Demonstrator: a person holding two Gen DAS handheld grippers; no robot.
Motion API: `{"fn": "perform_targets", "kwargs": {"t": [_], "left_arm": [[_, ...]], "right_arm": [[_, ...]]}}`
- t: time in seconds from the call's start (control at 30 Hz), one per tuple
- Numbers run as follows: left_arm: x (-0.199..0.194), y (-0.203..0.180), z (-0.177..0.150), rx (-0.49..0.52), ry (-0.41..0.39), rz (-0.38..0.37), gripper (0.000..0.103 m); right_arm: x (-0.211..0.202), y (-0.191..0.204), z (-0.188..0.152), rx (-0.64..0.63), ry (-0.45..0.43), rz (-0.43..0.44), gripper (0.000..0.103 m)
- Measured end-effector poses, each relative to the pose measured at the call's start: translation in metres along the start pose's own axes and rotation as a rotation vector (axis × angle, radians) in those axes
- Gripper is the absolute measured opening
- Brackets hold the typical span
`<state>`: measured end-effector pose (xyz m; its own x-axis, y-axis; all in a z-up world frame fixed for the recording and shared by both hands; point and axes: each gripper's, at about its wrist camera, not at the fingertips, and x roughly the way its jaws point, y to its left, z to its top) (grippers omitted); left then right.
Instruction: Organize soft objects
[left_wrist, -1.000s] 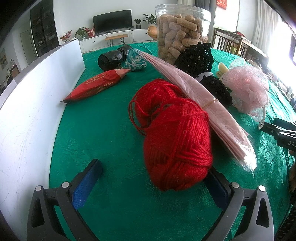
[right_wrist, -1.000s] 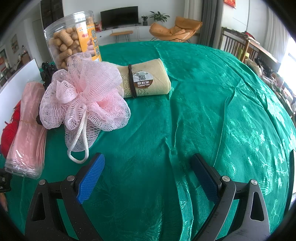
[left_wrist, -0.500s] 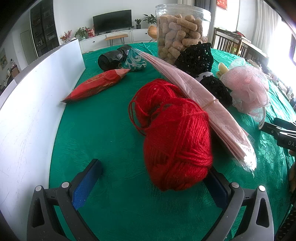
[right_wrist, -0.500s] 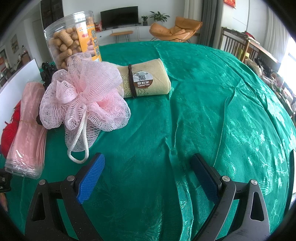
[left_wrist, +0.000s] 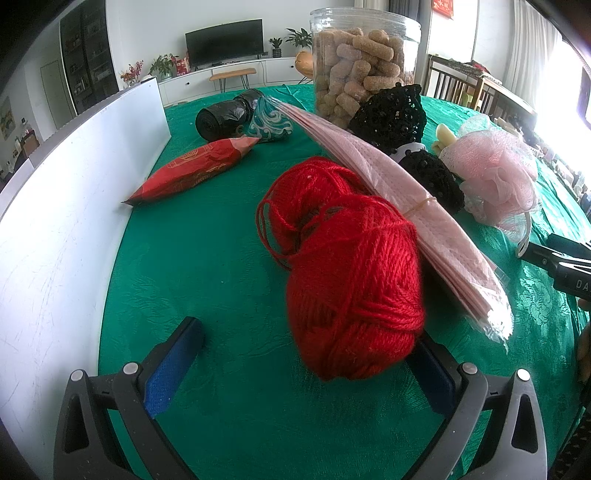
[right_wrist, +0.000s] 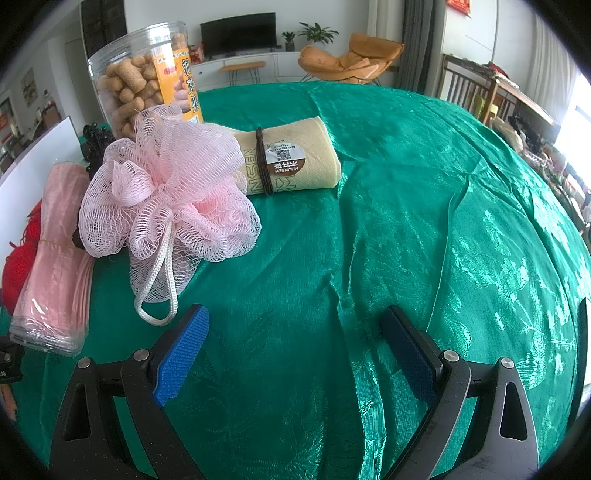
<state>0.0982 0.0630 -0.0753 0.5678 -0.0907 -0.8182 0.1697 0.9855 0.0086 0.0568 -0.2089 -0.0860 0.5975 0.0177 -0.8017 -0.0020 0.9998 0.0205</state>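
A red yarn ball (left_wrist: 351, 266) lies on the green tablecloth (left_wrist: 207, 258), just ahead of my open left gripper (left_wrist: 306, 365) and close to its right finger. A bundle of pink bags (left_wrist: 399, 206) leans along the yarn's right side. A pink mesh bath pouf (right_wrist: 166, 192) with a white cord loop sits ahead-left of my open right gripper (right_wrist: 295, 350), which holds nothing. A rolled yellow towel (right_wrist: 291, 162) lies behind the pouf. Black crocheted pieces (left_wrist: 391, 118) sit by the jar.
A clear jar of snack sticks (left_wrist: 362, 62) stands at the back. A red snack packet (left_wrist: 195, 173), a black bag roll (left_wrist: 225, 114) and a patterned pouch (left_wrist: 269, 125) lie near a white board (left_wrist: 55, 229) along the left. Green cloth (right_wrist: 424, 206) spreads to the right.
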Motion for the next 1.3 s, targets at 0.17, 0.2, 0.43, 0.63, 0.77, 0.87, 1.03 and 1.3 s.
{"fn": "perform_targets", "kwargs": {"t": [0.17, 0.2, 0.43, 0.63, 0.77, 0.87, 1.03, 1.3], "left_arm": [[0.0, 0.0, 0.0, 0.0, 0.0, 0.0, 0.103], [0.0, 0.0, 0.0, 0.0, 0.0, 0.0, 0.103], [-0.002, 0.001, 0.001, 0.016, 0.055, -0.017, 0.103], [-0.043, 0.018, -0.006, -0.068, 0.167, -0.094, 0.103], [-0.089, 0.025, 0.015, -0.035, 0.114, -0.092, 0.103], [-0.12, 0.032, 0.059, 0.008, 0.022, -0.109, 0.103], [-0.105, 0.041, 0.14, 0.092, -0.052, -0.068, 0.103], [0.032, 0.071, 0.227, 0.095, 0.057, 0.048, 0.1]], "right_arm": [[0.0, 0.0, 0.0, 0.0, 0.0, 0.001, 0.096], [0.0, 0.0, 0.0, 0.0, 0.0, 0.001, 0.096], [0.0, 0.0, 0.0, 0.0, -0.001, 0.001, 0.096], [0.0, 0.0, 0.0, 0.0, -0.001, 0.001, 0.096], [0.0, 0.0, 0.0, 0.0, -0.001, 0.001, 0.096], [0.0, -0.001, 0.0, 0.0, -0.001, 0.001, 0.096], [0.0, -0.001, 0.0, 0.0, -0.002, 0.002, 0.096], [-0.001, -0.001, 0.0, 0.0, -0.002, 0.002, 0.096]]}}
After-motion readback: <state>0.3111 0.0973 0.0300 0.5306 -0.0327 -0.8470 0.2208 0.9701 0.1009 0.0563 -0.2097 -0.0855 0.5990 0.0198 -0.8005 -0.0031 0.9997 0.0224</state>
